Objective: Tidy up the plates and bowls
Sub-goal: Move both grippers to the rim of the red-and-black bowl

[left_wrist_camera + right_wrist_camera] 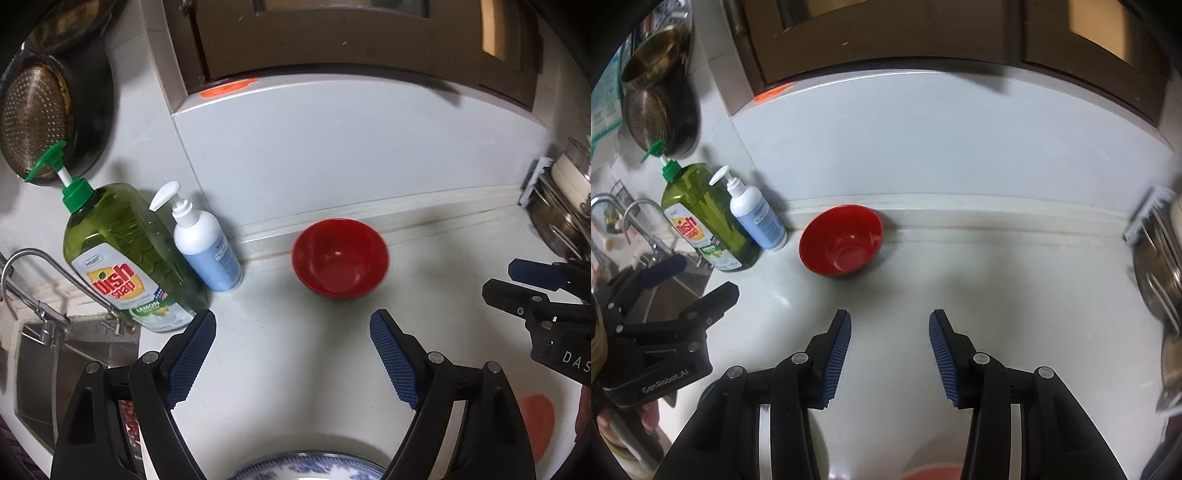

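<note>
A red bowl (340, 258) (842, 243) stands upright and empty on the white counter (295, 369), close to the back wall. My left gripper (292, 317) (705, 275) hovers short of it, jaws wide open with nothing between them. My right gripper (890, 315) (502, 278) is to the bowl's right, open and empty too. The rim of a blue-and-white plate (310, 469) shows under the left gripper at the bottom edge. An orange-red dish (535, 424) (931, 472) lies near the counter's front, mostly hidden.
A green dish soap bottle (122, 251) and a white pump bottle (207, 243) stand left of the bowl. Beyond them are a steel sink (55, 369) and faucet (44, 266). A rack of metal dishes (565, 206) is at right. A strainer (33, 114) hangs at left.
</note>
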